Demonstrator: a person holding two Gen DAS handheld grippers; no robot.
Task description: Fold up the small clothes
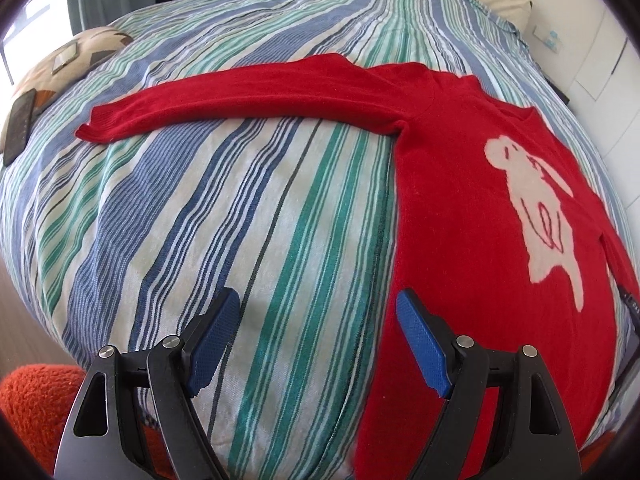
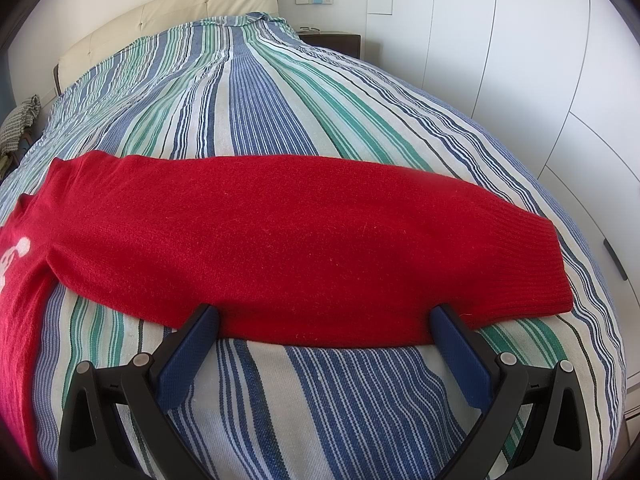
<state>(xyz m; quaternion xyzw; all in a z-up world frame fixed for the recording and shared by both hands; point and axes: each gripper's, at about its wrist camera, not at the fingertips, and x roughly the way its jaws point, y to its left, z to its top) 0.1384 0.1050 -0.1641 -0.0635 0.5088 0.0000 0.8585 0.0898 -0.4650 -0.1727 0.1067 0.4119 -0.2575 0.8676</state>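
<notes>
Lying flat, red sweater (image 1: 460, 200), rabbit motif left view only, both hand-held grippers released

Red sweater (image 1: 460, 208), blue-green striped bedspread (image 1: 240, 220)

The sweater (image 1: 460, 216) lies flat on the bedspread (image 1: 224, 216), 1 sleeve (image 2: 304, 236) stretched toward each side.

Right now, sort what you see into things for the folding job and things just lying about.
For the job:
- red knit sweater with a pale animal motif
- open left gripper
- open right gripper
- striped blue-green bedspread

Lying about:
- dark phone
- patterned cushion
- orange fuzzy fabric
</notes>
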